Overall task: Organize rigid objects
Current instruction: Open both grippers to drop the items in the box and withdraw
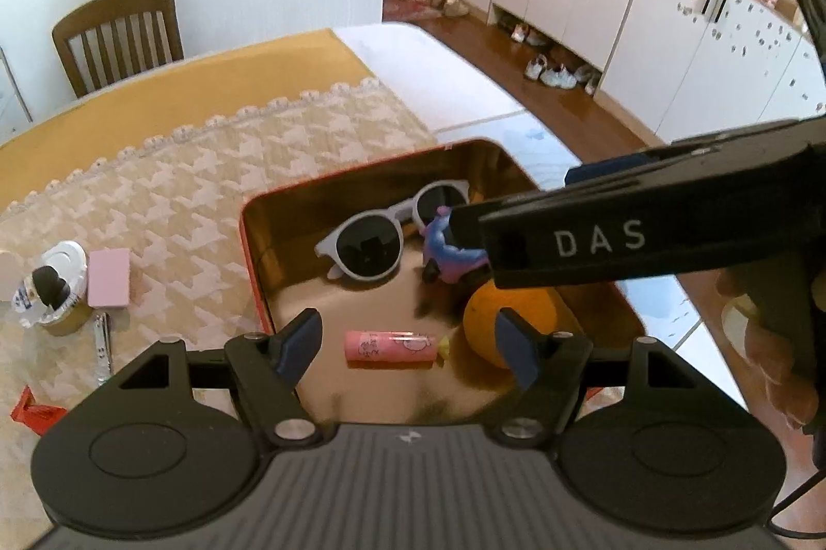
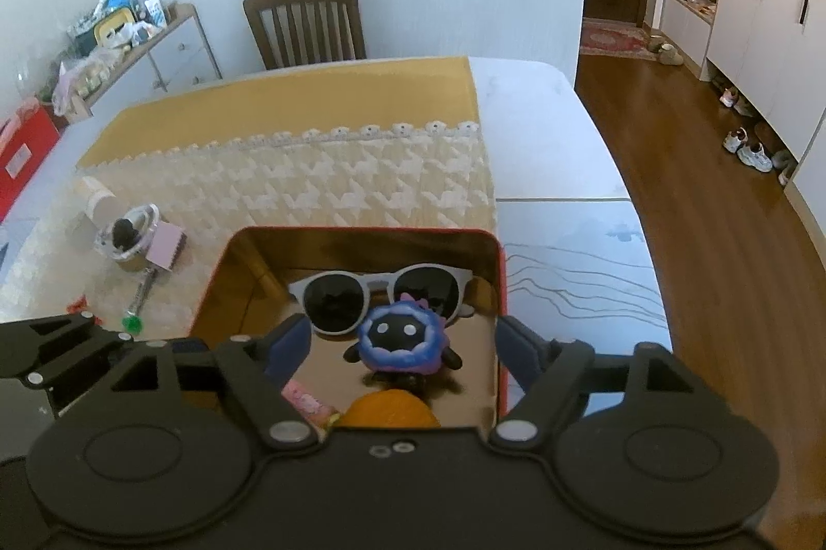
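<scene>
White walls and a wooden chair [image 2: 304,21] stand behind the desk [image 2: 547,111], which carries a mustard cloth under a cream houndstooth runner [image 2: 361,178] with a lace edge. On the near part of the runner sits an open tin box [image 1: 250,261], red outside and gold inside.

Inside the box lie white-framed sunglasses [image 1: 371,240] with dark lenses towards the far wall, a small blue-and-purple toy figure [image 2: 405,338] just in front of them, an orange [image 1: 508,328] near the right wall, and a pink tube [image 1: 395,346] lying flat on the floor of the box, just left of the orange.

The left gripper [image 1: 413,343] hovers over the near edge of the box with its jaws spread wide; the pink tube lies below the gap, and neither blue pad presses on it. The right gripper [image 2: 405,343] hangs above the box too, jaws apart and holding nothing, with the toy figure seen between them. In the left wrist view, the right gripper reaches in from the right side, its tip over the toy.

Outside the box, to the left on the runner, stand a small round tin [image 1: 62,287] with a dark object on top, a pink block [image 1: 108,276] touching it, and nail clippers [image 1: 103,343] in front. A red scrap [image 1: 33,410] lies near the desk's near edge.
</scene>
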`<state>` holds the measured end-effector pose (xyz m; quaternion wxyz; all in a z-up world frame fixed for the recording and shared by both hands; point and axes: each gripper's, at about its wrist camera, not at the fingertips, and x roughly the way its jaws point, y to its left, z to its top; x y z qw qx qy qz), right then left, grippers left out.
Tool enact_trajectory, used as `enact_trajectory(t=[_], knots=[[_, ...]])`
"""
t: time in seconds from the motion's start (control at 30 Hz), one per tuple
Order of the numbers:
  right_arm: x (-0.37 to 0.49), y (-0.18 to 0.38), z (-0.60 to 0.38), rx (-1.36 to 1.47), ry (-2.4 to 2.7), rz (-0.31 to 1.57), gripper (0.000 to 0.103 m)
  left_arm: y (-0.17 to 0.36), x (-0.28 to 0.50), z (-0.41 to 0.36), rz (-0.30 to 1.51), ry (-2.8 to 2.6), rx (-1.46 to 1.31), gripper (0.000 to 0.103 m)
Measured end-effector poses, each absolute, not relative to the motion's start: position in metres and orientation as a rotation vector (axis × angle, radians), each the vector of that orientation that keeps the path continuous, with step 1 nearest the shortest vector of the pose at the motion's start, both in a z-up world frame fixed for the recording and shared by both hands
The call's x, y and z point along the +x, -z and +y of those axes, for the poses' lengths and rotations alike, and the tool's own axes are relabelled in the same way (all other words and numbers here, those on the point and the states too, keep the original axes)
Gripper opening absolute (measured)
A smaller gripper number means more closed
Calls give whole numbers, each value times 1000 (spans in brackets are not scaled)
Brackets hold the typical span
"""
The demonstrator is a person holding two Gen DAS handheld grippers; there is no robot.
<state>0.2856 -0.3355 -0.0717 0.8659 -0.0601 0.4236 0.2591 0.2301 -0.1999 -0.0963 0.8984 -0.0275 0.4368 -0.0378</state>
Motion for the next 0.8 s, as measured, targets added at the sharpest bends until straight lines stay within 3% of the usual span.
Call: enact_trajectory(t=[0.37,0.43,0.8], knots=[[264,41,-322,-104,-563,812,92,61,205,-169,785,62,-107,75],[259,36,-317,-97,-562,794,100,56,198,-159,757,55,-113,80],[220,21,-273,-105,-556,719,103,44,162,-91,650,-21,-130,83]])
